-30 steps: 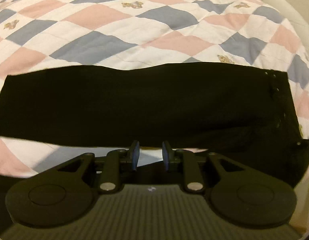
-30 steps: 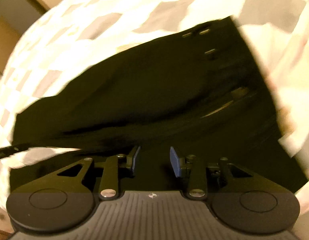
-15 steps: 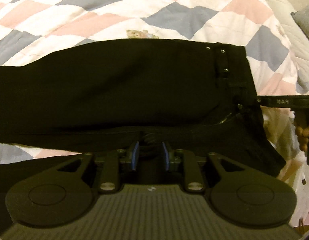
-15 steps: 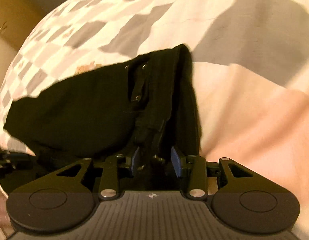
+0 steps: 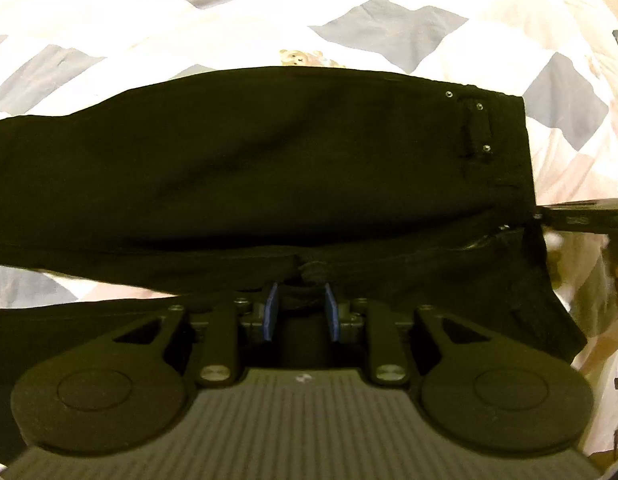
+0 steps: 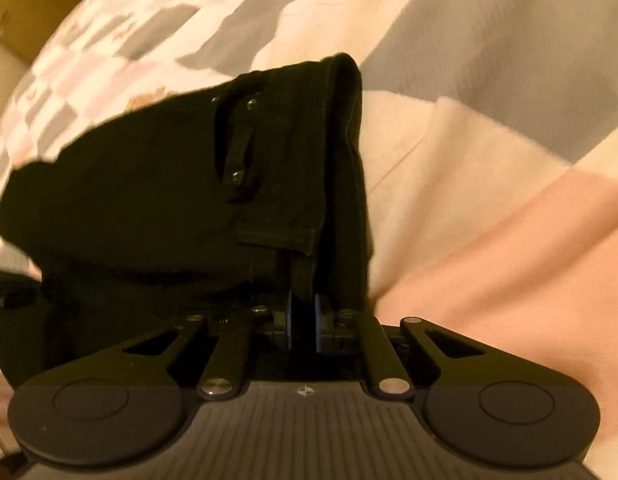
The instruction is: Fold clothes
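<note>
So the black pants (image 5: 269, 168) are laid sideways across the checkered quilt (image 5: 389, 40), waistband end toward the right, legs running off to the left. One leg looks stacked on the other, so my guess is the lengthwise fold is basically done and the next bit is folding them across.

Both grippers are parked along the near edge, which makes sense if you want to lift that edge evenly. The left gripper (image 5: 298, 312) is around the crotch seam, where a little bunch of cloth sits right at its tips. Its blue pads (image 5: 271, 312) are partly apart, a clear gap between them, with dark fabric in the gap. Can't really tell if the pads are actually pinching it or just sitting around it. Looks more like loosely open to me.

The right gripper (image 6: 303, 326) is at the waistband end, near the belt loop (image 6: 241, 148) and rivets. Its pads are nearly together, just a thin slot left, and the waistband edge runs straight down into that slot. So I'd say it's clamped on the pants there. In the left view you can see it coming in from the right side (image 5: 581, 220), touching the waistband corner.

Beyond that, just quilt.
</note>
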{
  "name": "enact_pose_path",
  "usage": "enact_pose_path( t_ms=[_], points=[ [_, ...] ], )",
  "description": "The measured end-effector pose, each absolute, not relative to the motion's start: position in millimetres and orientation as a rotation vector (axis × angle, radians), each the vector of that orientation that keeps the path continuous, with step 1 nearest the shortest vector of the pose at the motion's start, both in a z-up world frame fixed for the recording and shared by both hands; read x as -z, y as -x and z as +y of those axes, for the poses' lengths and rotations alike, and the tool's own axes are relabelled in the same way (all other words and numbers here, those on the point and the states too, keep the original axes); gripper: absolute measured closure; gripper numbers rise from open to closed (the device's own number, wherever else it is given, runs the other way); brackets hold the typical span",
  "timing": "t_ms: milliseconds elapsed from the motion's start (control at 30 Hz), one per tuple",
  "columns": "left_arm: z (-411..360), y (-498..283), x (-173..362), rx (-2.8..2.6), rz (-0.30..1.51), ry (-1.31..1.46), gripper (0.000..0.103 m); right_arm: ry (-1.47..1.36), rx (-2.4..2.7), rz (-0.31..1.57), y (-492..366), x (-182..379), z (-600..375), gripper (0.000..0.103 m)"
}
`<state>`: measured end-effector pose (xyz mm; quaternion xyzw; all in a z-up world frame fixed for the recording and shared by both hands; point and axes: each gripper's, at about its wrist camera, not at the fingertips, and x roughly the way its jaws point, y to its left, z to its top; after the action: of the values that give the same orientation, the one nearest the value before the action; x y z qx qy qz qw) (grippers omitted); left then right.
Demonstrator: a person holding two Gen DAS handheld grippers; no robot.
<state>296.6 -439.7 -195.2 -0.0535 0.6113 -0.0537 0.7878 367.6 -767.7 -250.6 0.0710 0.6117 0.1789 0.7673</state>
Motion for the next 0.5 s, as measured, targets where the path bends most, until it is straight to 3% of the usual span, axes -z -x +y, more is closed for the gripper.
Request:
enact_pose_path(
  t_ms=[100,267,433,500],
  points=[
    [-435,-294,191,0.096,1.311,0.125,0.079,-0.321,-0.409,1.35,-362,250,-787,0.068],
    [-429,-292,188,0.066,1.305,0.142,0.079,-0.475,-0.47,1.392,-337,253,-811,0.066],
    [-436,-295,185,0.087,1.297,0.128,0.079,-0.357,-0.482,1.399,-345,259,-784,0.058],
    [-439,-296,183,0.095,1.294,0.128,0.079,-0.239,-0.512,1.389,-341,254,-772,0.06]
  ],
)
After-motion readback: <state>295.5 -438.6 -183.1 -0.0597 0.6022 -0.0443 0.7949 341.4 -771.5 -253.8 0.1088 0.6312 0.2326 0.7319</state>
